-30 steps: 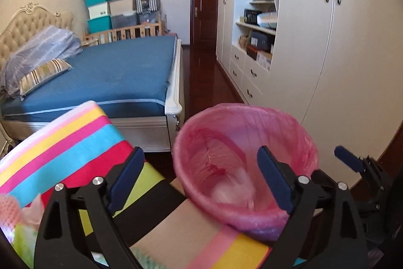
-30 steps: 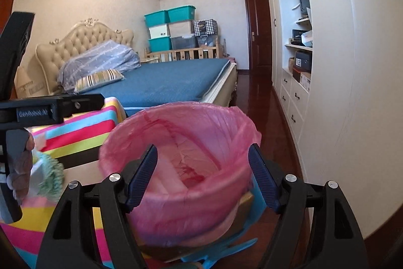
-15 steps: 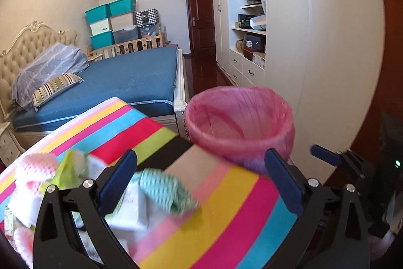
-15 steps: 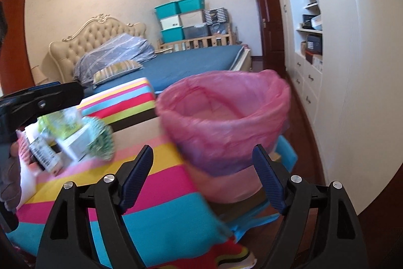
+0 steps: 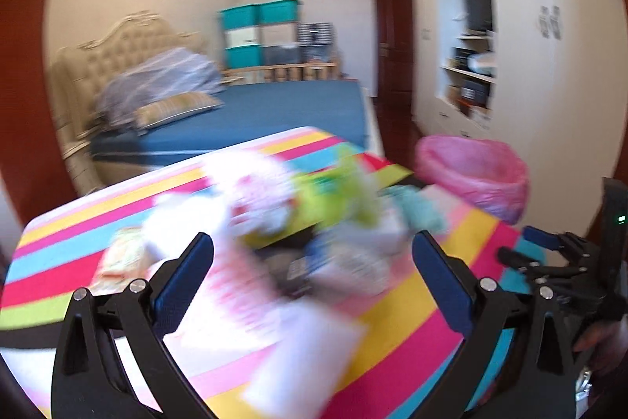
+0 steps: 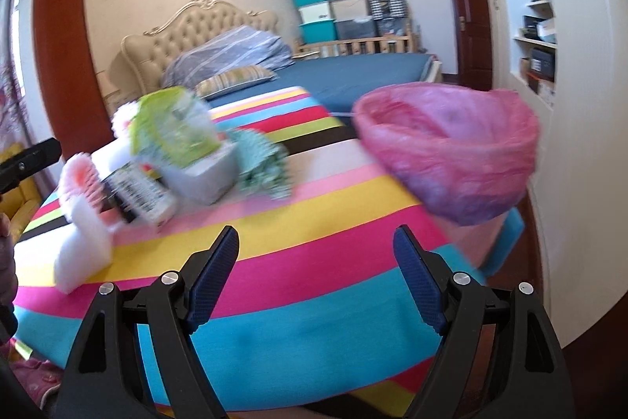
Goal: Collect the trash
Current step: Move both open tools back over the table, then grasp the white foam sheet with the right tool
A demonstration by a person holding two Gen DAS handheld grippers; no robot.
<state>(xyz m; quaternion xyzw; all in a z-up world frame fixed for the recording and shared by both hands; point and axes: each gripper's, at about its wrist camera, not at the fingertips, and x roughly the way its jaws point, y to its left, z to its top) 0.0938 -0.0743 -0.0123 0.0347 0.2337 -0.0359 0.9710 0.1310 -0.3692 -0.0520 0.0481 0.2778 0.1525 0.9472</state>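
Left wrist view, smeared by motion blur, looks over the left gripper (image 5: 312, 275) onto a heap of litter on the striped tablecloth (image 5: 78, 222). Its jaws stand wide apart with nothing between the pads; the cloth and the near edge of the heap show through the gap. The heap lies straight ahead of these jaws and just beyond them: a white foam piece (image 5: 176, 222), a pink-and-white foam net (image 5: 255, 195), a lime green wrapper (image 5: 337, 195), a teal mesh scrap (image 5: 416, 207) and a flat white paper (image 5: 306, 352) nearest the camera. Individual outlines are too blurred to give any one piece a clear long axis here.

The right wrist view is sharper. The right gripper (image 6: 316, 279) is also spread open and empty, over bare cloth. From it the litter sits ahead and off to the left, well apart from the pads, while the pink-lined bin (image 6: 451, 152) stands ahead to the right at the table's edge. A small barcoded box (image 6: 137, 195) and a grey-white carton (image 6: 204, 175) lie with their long sides running roughly left-near to right-far.

Judged from this, the left hand is the nearer one to the heap and faces it squarely, so a pickup looks likeliest from that side; the bin lies to the right of the heap.
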